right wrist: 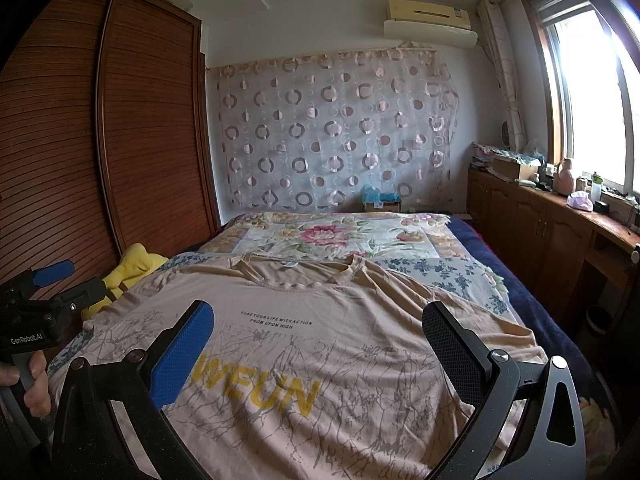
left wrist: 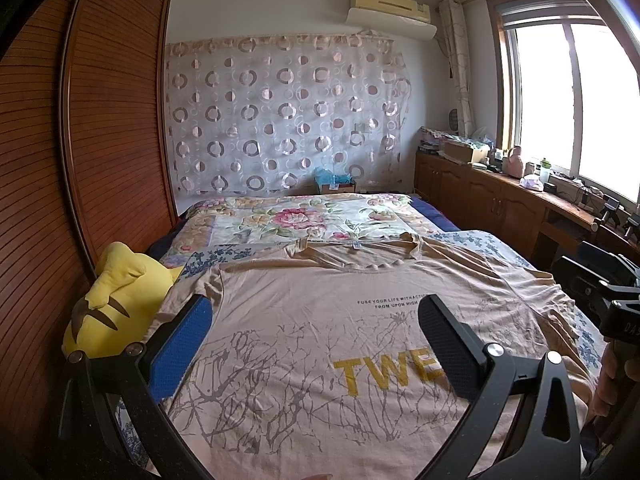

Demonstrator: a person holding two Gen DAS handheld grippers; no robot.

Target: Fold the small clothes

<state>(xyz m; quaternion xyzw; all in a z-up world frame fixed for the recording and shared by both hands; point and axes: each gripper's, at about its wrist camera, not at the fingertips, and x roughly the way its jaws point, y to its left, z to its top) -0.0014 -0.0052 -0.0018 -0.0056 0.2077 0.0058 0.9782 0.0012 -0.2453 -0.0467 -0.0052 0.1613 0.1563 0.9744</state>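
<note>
The left gripper (left wrist: 316, 336) hangs with its fingers (left wrist: 188, 344) spread wide and pinching nothing, and the right gripper (right wrist: 316, 340) is the same, fingers (right wrist: 184, 352) apart and empty. Both hover over the lower chest of a beige T-shirt (left wrist: 320, 360) that lies flat, print side up, on the bed (right wrist: 532, 304). The shirt is directly under and ahead of both pairs of fingers. Its long axis runs straight away from them, hem nearest and neckline (right wrist: 304, 276) pointing towards the far end of the bed, so the yellow lettering (right wrist: 260, 388) reads upright from here. The left gripper sits over the shirt's left half, near the sleeve that lies beside a yellow plush toy (left wrist: 116, 300). The right gripper sits over the right half, nearer the sleeve (right wrist: 472, 308) that drapes toward the bed's edge. Neither touches the cloth. The first fold looks not yet begun, and each side edge seems best taken by the gripper on its own side. A floral quilt (right wrist: 332, 236) lies beyond the neckline, well apart.
</note>
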